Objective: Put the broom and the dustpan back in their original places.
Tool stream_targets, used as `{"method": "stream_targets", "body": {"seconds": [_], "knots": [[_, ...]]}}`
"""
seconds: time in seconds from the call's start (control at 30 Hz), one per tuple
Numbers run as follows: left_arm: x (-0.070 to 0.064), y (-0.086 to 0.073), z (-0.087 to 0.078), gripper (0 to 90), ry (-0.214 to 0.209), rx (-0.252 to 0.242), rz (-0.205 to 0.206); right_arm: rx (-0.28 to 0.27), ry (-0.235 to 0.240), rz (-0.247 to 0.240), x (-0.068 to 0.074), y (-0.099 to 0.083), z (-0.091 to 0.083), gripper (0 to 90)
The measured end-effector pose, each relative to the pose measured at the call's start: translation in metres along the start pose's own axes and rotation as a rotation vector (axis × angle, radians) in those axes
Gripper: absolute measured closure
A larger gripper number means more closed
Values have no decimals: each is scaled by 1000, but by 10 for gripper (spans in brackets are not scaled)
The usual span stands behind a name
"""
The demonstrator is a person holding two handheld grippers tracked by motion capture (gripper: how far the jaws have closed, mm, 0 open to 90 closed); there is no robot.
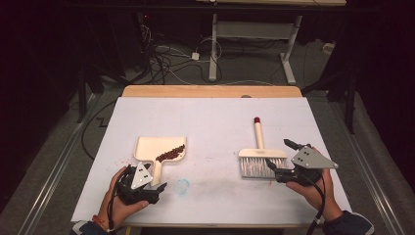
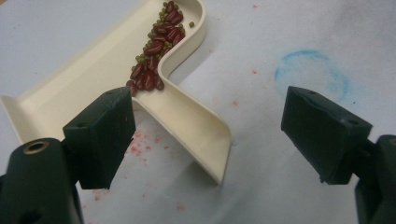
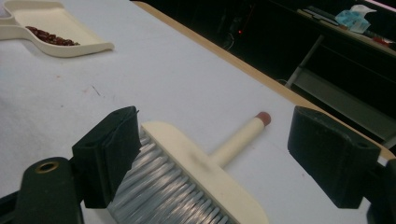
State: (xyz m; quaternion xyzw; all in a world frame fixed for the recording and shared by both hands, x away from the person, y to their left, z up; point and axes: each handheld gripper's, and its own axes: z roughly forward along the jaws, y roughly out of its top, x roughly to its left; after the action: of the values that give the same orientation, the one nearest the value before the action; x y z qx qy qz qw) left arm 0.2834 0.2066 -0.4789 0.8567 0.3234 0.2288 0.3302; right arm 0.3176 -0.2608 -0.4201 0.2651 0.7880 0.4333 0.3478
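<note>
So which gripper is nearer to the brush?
Right. The right gripper is beside the brush, jaws open at its bristles. The left gripper is far across the table, at the dustpan handle.

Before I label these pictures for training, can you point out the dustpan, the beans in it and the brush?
dustpan [image 1: 147,147]: high view, bare cream floor of the pan.
beans [image 2: 156,44]: left gripper view, middle of the red pile.
brush [image 3: 205,170]: right gripper view, cream back of the head.
</note>
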Motion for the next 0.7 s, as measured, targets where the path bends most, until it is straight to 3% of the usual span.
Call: {"method": "stream_targets", "body": {"seconds": [0.1, 0.37, 0.7], "knots": [[0, 0, 0, 171, 0, 0, 1, 11, 8, -13, 2, -5, 0, 173], [0, 0, 0, 171, 5, -7, 10, 24, 23, 20, 7, -16, -5, 173], [-1, 1, -1, 171, 2, -6, 12, 43, 11, 27, 8, -37, -15, 173]]}}
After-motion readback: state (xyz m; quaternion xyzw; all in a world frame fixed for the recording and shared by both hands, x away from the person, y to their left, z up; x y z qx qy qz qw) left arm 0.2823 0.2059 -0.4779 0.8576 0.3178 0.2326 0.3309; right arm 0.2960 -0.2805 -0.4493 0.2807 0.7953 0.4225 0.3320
